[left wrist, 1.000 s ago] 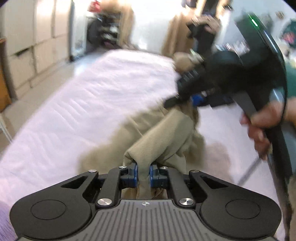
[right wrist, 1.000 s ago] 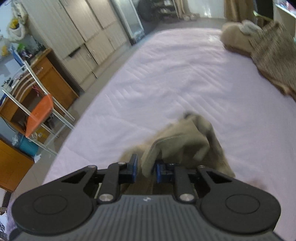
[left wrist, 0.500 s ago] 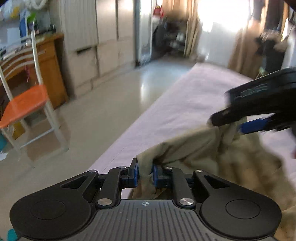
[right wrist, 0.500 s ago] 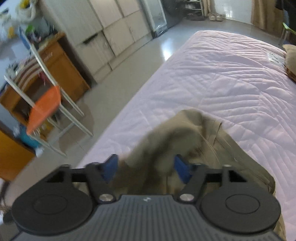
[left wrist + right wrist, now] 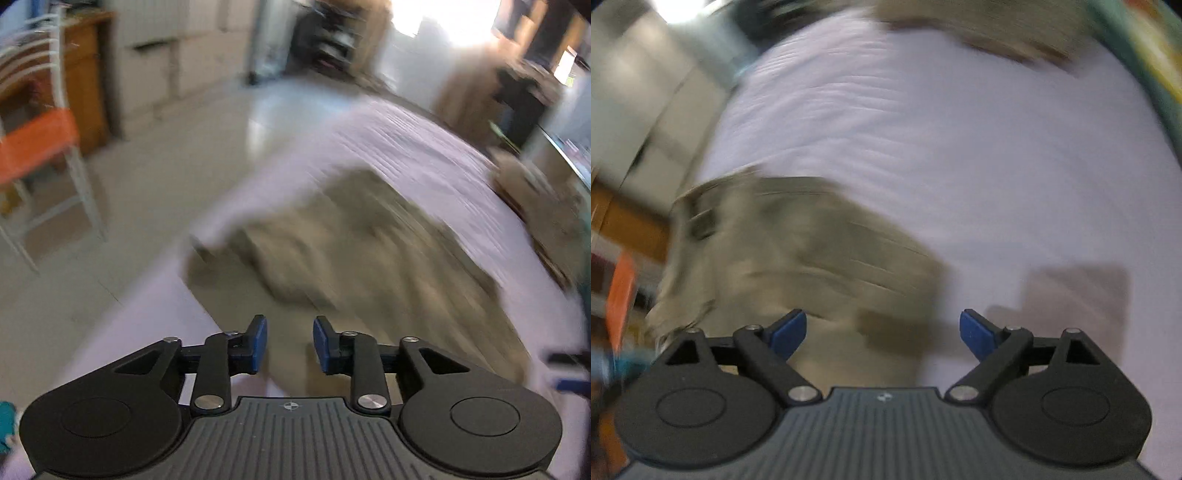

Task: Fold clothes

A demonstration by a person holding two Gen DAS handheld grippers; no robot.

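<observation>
Step in hand, as I read it: release after laying the khaki garment (image 5: 354, 258) down on the bed (image 5: 424, 147). It lies in a loose heap at the bed's near-left corner, by the edge toward the floor; not yet flat or folded.

Left gripper (image 5: 289, 345): jaws have just been opening, partly apart, cloth below but nothing pinched between the pads.

Right gripper (image 5: 882, 330): jaws have just been opening, now spread wide, empty, hovering over the garment's right edge.

Next move calls for finding a hem or corner; both views are motion-blurred, so the edges are hard to pick out. Then spread the garment flat before folding.
</observation>
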